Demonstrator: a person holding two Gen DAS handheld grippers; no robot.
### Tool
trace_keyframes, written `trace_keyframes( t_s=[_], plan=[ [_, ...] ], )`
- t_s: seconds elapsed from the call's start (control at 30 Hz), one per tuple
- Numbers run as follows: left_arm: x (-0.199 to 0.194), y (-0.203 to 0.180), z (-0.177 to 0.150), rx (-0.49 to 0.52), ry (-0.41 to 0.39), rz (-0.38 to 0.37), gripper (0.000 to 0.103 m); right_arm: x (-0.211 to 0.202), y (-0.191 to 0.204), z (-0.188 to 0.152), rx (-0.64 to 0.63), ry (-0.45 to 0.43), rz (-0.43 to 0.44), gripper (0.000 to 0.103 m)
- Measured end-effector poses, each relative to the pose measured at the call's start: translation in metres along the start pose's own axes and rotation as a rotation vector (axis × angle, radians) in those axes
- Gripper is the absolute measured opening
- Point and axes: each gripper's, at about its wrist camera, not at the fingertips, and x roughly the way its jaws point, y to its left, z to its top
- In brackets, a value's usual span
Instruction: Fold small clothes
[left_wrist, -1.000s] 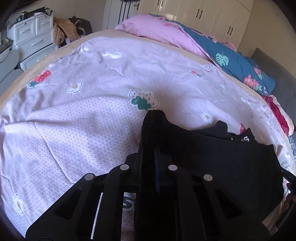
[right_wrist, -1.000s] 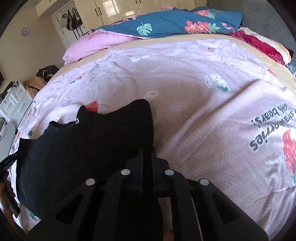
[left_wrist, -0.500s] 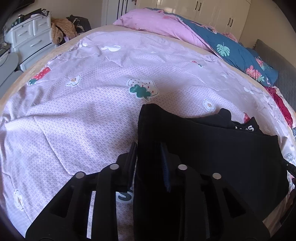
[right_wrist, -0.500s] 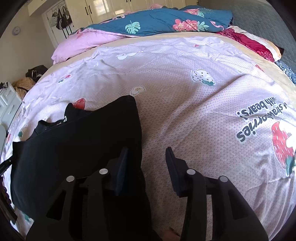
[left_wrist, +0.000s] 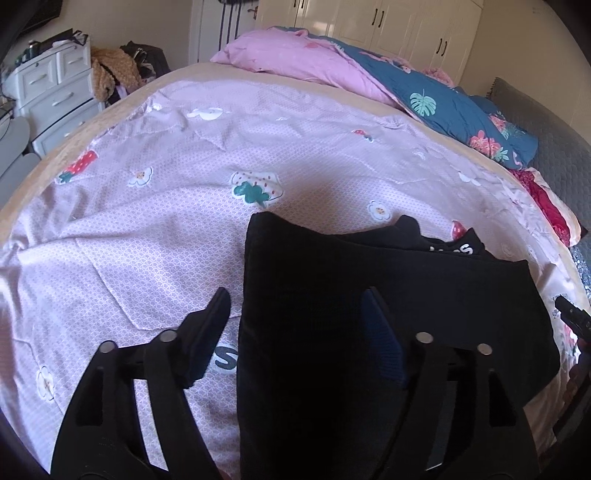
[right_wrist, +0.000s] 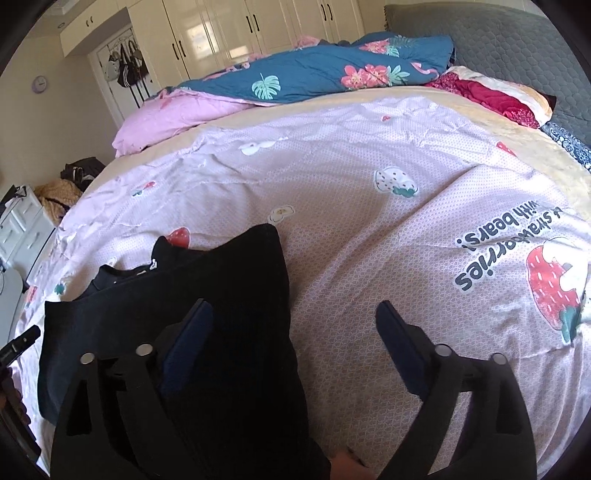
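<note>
Two claws hover over a black, soft fabric garment (left_wrist: 388, 295) lying folded on the pink strawberry-print bedspread (left_wrist: 147, 240): the left claw (left_wrist: 295, 317) has its jaws opening astride the garment's left edge without pinching it, and the right claw (right_wrist: 291, 325), jaws also opening, straddles the right edge, its left finger (right_wrist: 188, 339) over the cloth and its right finger over bare bedspread. To finish this release cleanly, I judge both should lift straight away toward six o'clock, so no finger drags the fold's twelve o'clock corners askew.
</note>
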Motion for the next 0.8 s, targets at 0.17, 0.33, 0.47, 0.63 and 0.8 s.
trace_keyframes(
  t_s=[0.17, 0.33, 0.47, 0.63, 0.8],
  plan=[
    [-0.012, -0.009, -0.001, 0.011, -0.022, -0.001, 0.09, -0.011, 0.002, -0.002, -0.004, -0.038, 0.001, 0.097],
    [-0.021, -0.015, -0.005, -0.004, -0.016, -0.029, 0.093, -0.023, 0.01, -0.005, -0.012, -0.067, 0.022, 0.098],
    [-0.031, -0.023, -0.011, -0.004, -0.019, -0.036, 0.093, -0.031, 0.021, -0.009, -0.038, -0.08, 0.042, 0.098],
    [-0.044, -0.03, -0.022, 0.006, -0.029, -0.042, 0.093, -0.039, 0.036, -0.014, -0.075, -0.087, 0.066, 0.098],
    [-0.052, -0.032, -0.03, 0.013, -0.034, -0.032, 0.093, -0.047, 0.05, -0.019, -0.107, -0.098, 0.088, 0.098]
  ],
)
